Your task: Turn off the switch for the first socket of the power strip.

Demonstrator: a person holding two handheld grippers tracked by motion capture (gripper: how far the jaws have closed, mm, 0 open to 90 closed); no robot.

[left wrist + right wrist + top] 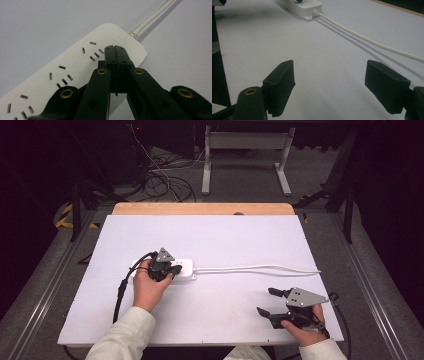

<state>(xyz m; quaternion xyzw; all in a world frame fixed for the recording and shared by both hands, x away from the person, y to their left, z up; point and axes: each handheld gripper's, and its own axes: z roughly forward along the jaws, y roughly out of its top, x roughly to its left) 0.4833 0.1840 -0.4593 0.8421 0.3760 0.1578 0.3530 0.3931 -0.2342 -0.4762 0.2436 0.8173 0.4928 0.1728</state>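
High view is showing the person's two forearms coming in from the near edge of the table (pixel 210 320), each in a pale sleeve (pixel 122 335). Nearest, at the right corner, the right hand (pixel 305 322) is gripping the right gripper (pixel 266 301), which is hanging just above the white tabletop with its jaws standing wide apart and nothing between them; the right gripper view is showing the same, the two black pads (pixel 280 85) spread far from each other over bare surface. Farther in, on the left, the left hand (pixel 147 287) is holding the left gripper (pixel 172 270) down over the white power strip (pixel 186 268), which is lying flat left of the table's middle. In the left gripper view the left gripper (pixel 115 50) is sitting with its jaws pressed fully together, tips touching each other, over the top face of the power strip (pixel 72 67) near the end where the cord joins; whether the tips are touching the strip cannot be told. Several rows of socket slots (pixel 62 75) are running along the strip toward the camera. From that end the white cord (pixel 260 268) is trailing rightward across the table toward its right edge, doubled as two strands lying close together. Beyond the table's far wooden edge (pixel 200 208), tangled cables (pixel 160 175) and a white frame (pixel 247 155) are standing on the grey floor.
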